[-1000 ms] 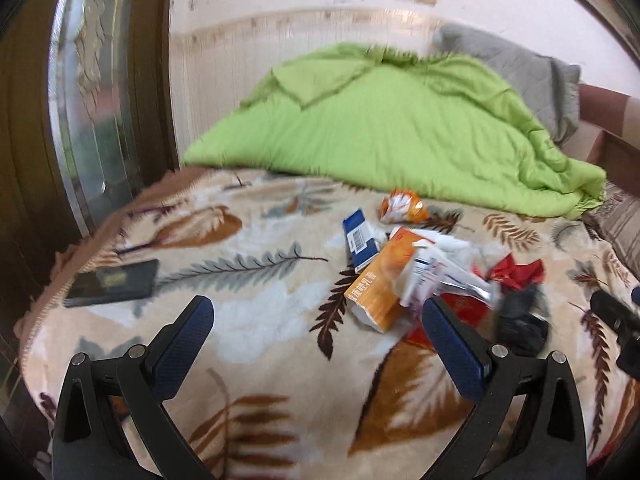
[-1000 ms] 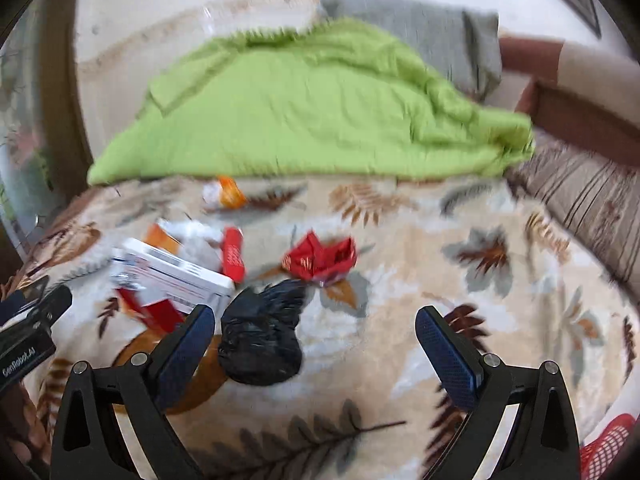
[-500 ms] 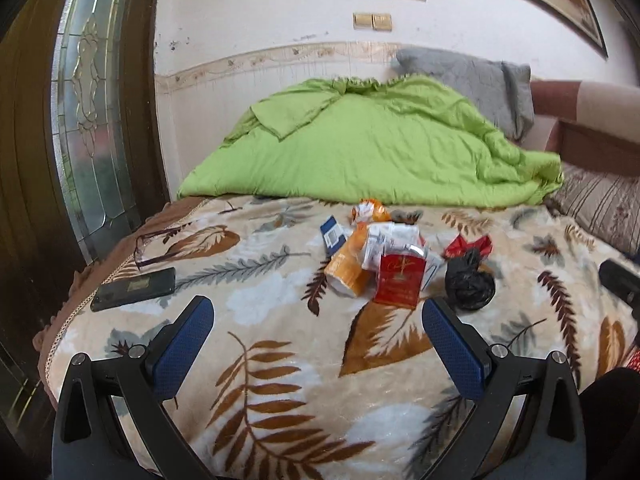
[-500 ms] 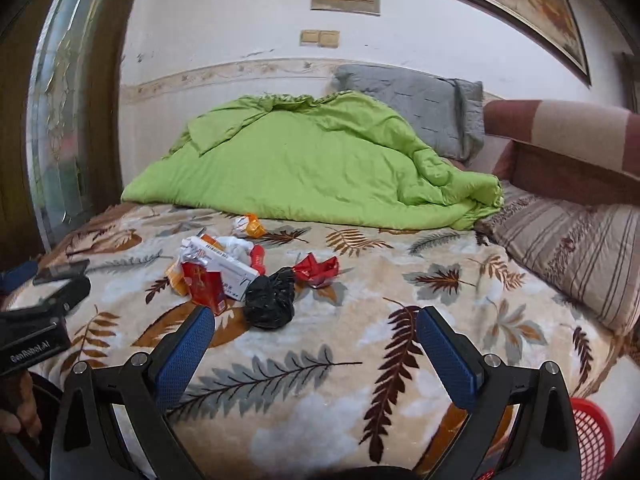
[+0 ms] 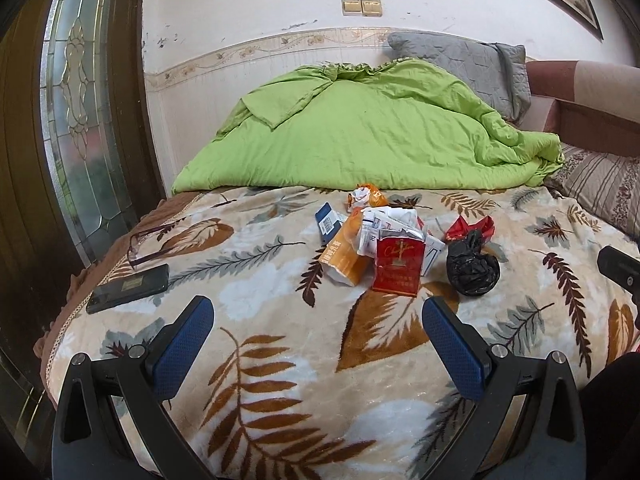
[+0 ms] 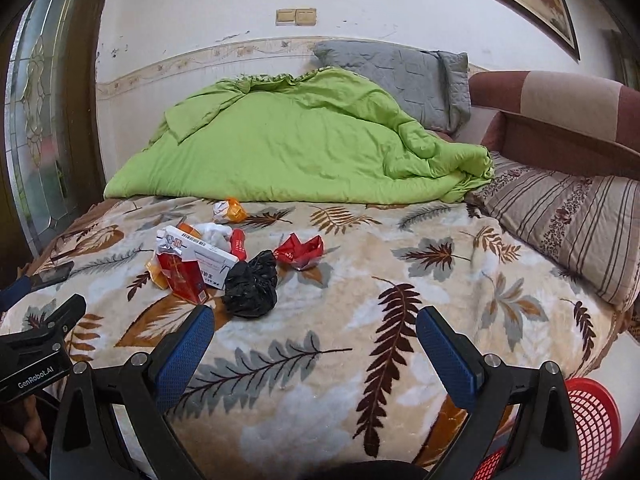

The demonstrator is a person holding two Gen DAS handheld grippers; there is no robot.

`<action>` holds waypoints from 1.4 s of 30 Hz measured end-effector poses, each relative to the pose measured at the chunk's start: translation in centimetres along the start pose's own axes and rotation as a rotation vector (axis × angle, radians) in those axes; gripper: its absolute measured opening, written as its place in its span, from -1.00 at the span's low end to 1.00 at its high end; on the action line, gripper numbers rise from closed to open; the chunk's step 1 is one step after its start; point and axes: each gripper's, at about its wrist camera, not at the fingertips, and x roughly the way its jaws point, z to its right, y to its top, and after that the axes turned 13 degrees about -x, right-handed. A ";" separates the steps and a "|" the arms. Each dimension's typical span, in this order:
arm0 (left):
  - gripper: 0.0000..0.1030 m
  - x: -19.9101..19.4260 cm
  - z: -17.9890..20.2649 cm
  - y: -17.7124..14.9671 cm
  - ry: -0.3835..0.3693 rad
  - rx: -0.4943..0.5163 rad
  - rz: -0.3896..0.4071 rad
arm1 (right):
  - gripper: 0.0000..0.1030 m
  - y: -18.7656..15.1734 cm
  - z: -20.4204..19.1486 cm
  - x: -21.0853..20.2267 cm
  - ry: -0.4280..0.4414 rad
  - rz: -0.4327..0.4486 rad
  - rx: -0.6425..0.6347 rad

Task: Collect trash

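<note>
A pile of trash lies on the leaf-patterned blanket [image 5: 280, 360]: a red cigarette pack [image 5: 398, 266], an orange box [image 5: 344, 256], a blue box [image 5: 329, 222], white wrappers [image 5: 384, 224], a crumpled black bag [image 5: 472, 266], a red wrapper [image 5: 470, 226] and an orange-white wrapper [image 5: 366, 196]. The pack [image 6: 180, 274], black bag [image 6: 252, 284] and red wrapper [image 6: 300, 250] also show in the right wrist view. My left gripper [image 5: 318, 338] is open and empty, short of the pile. My right gripper [image 6: 316, 344] is open and empty, right of the black bag.
A green quilt [image 5: 360, 132] and grey pillow [image 5: 460, 64] lie behind the trash. A black phone [image 5: 128, 288] and glasses [image 5: 148, 240] rest at the blanket's left edge. A striped pillow [image 6: 560, 216] is on the right. A red mesh basket [image 6: 588, 428] stands beside the bed.
Both grippers have pulled back and up from the pile, so the trash looks smaller and farther away. The red pack now stands in front of the pile. Both stay open.
</note>
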 end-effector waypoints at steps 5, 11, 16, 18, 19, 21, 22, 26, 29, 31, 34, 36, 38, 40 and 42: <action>1.00 0.1 -0.3 0.1 -0.001 -0.008 -0.005 | 0.98 0.0 -0.1 0.1 -0.001 -0.007 -0.004; 1.00 0.1 -0.3 0.0 -0.001 -0.008 -0.005 | 0.98 0.0 -0.1 0.1 -0.002 -0.008 -0.006; 1.00 0.1 -0.2 0.0 0.000 -0.008 -0.006 | 0.98 0.0 -0.1 0.1 -0.001 -0.007 -0.007; 1.00 0.2 -0.3 0.0 0.001 -0.010 -0.007 | 0.98 0.0 -0.1 0.2 -0.003 -0.009 -0.005; 1.00 0.2 -0.4 0.0 0.001 -0.010 -0.008 | 0.98 0.0 -0.2 0.2 -0.001 -0.008 -0.003; 1.00 0.2 -0.5 0.0 0.002 -0.011 -0.008 | 0.98 0.0 -0.2 0.2 -0.002 -0.010 -0.003; 1.00 0.2 -0.5 0.0 0.000 -0.010 -0.009 | 0.98 0.0 -0.2 0.2 -0.002 -0.009 -0.003; 1.00 0.2 -0.6 0.0 0.000 -0.010 -0.009 | 0.98 0.0 -0.3 0.2 -0.002 -0.010 -0.003; 1.00 0.2 -0.5 0.0 0.001 -0.011 -0.009 | 0.98 0.0 -0.2 0.2 -0.002 -0.010 -0.005; 1.00 0.2 -0.6 0.0 0.000 -0.012 -0.010 | 0.98 0.0 -0.2 0.2 -0.001 -0.010 -0.005; 1.00 0.2 -0.5 0.0 0.000 -0.010 -0.009 | 0.98 0.0 -0.3 0.2 -0.002 -0.012 -0.004; 1.00 0.2 -0.6 0.0 -0.002 -0.011 -0.009 | 0.98 0.0 -0.3 0.2 -0.002 -0.012 -0.002; 1.00 0.2 -0.5 0.0 -0.001 -0.011 -0.012 | 0.98 0.0 -0.3 0.2 -0.002 -0.012 -0.003; 1.00 0.2 -0.6 0.0 0.000 -0.012 -0.014 | 0.98 0.0 -0.4 0.2 0.000 -0.012 -0.004; 1.00 0.4 -0.8 -0.1 -0.001 -0.018 -0.020 | 0.98 -0.1 -0.3 0.2 0.006 -0.014 -0.005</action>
